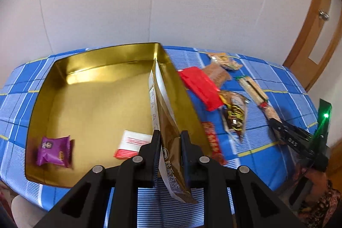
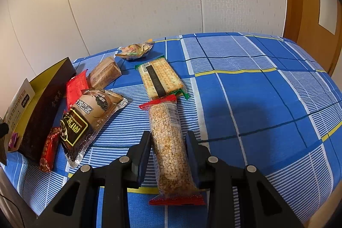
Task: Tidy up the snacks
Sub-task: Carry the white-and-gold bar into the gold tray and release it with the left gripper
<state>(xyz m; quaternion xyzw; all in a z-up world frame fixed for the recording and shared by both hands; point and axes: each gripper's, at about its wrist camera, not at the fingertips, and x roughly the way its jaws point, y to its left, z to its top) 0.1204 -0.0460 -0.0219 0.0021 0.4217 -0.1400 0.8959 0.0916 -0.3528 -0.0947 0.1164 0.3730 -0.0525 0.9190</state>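
Note:
My left gripper [image 1: 170,143] is shut on a brown and white snack pouch [image 1: 165,119], held edge-on over the right side of the gold box [image 1: 64,69]. In the box lie a purple packet [image 1: 54,151] and a white and red packet [image 1: 132,143]. My right gripper [image 2: 167,144] straddles a long grain bar with red ends [image 2: 171,149] lying on the blue checked cloth; the pads stand close to its sides, and contact is unclear. The right gripper also shows in the left wrist view [image 1: 277,123].
Loose snacks lie right of the box: a cracker pack [image 2: 160,78], a dark egg packet [image 2: 85,119], a red packet [image 2: 75,87], a brown cake [image 2: 104,75], a small red bar [image 2: 49,149], a yellow packet [image 2: 133,50]. A wall stands behind, a wooden door [image 2: 303,3] at right.

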